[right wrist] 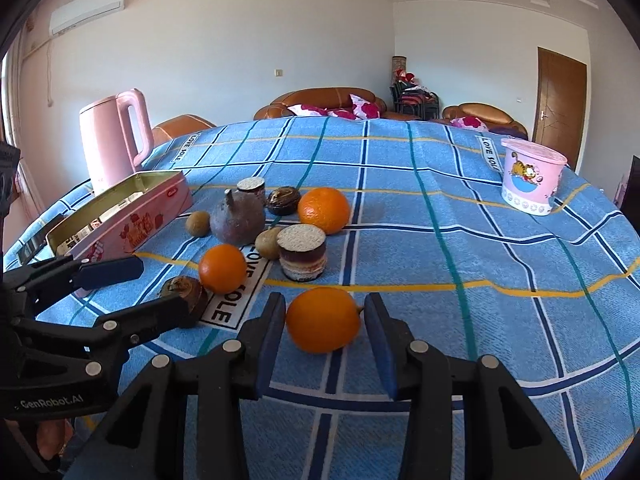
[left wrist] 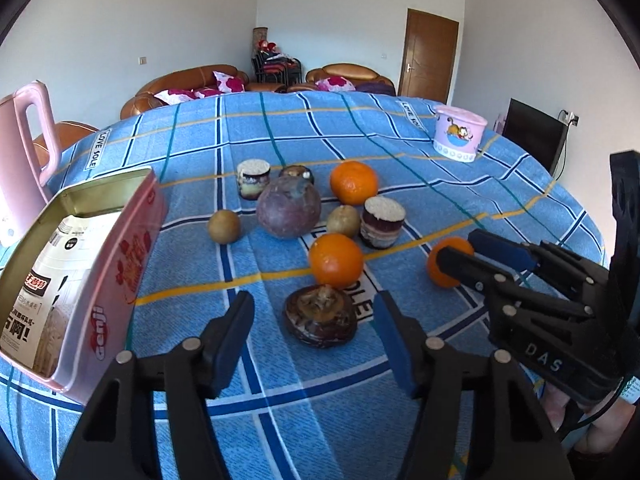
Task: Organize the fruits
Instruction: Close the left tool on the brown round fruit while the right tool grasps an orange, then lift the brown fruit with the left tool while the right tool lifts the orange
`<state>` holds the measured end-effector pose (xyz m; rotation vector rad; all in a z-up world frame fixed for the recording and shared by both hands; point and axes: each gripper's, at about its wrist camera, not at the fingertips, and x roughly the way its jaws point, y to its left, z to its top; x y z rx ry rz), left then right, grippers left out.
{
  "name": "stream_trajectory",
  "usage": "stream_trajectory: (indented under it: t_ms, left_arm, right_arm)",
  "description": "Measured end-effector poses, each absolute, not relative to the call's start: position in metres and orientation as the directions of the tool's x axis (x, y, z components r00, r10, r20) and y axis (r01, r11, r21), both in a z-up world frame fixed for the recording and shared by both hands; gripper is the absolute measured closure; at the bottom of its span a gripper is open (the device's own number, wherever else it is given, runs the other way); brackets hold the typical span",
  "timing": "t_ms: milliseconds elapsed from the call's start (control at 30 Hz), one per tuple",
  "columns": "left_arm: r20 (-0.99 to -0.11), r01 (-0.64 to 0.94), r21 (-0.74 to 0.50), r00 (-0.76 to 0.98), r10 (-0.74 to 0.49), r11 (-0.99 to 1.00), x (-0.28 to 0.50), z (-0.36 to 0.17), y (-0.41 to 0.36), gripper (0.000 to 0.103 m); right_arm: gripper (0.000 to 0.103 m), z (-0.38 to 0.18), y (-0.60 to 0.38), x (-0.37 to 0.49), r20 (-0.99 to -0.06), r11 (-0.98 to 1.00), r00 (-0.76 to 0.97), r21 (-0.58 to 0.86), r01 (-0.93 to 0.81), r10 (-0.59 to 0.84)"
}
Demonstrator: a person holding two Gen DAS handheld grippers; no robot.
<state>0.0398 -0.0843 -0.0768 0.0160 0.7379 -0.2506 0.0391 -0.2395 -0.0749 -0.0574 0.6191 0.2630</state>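
- On the blue checked tablecloth (right wrist: 440,240), a round orange fruit (right wrist: 323,319) is flanked by the right gripper (right wrist: 325,332); its blue pads sit narrowly at 3 and 9 o'clock (contact cannot be told).
- A dark brown, flattened fruit (left wrist: 320,316) is bracketed, untouched, by the left gripper (left wrist: 314,338), half-spread.
- An open pink tin box (left wrist: 80,276) is seen at 9 o'clock.

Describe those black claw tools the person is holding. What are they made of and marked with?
Both look like black plastic. The left gripper and right gripper each have two fingers tipped with blue pads, jointed by silver rivets. One body reads "DAS", the other "GenRobot.AI". A light wristband shows at the right wrist.
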Motion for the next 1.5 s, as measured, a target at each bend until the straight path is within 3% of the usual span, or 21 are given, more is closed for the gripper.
stream_trajectory:
  t_ms: [167, 333, 733, 1500]
  left_arm:
    - [-0.718, 0.248, -0.110, 0.649, -0.249, 0.963, 0.051, -0.088, -0.088, 0.054]
    - [-0.712, 0.249, -0.114, 0.655, -0.254, 0.962, 0.050, -0.088, -0.087, 0.059]
    - [-0.666, 0.242, -0.179, 0.683, -0.299, 0.954, 0.047, -0.084, -0.075, 0.060]
    - [-0.575, 0.203, -0.147, 0.779, -0.251, 0.968, 0.032, -0.076, -0.071, 0.060]
  right_arm:
    - [0.060, -0.074, -0.239, 0.038, -0.578, 0.962, 0.781, 0.024, -0.272, 0.235]
    - [0.060, -0.077, -0.237, 0.039, -0.591, 0.955, 0.768, 0.016, -0.295, 0.247]
    - [0.063, -0.078, -0.236, 0.038, -0.589, 0.945, 0.760, 0.024, -0.325, 0.276]
    - [0.064, -0.073, -0.241, 0.026, -0.495, 0.927, 0.798, 0.044, -0.371, 0.343]
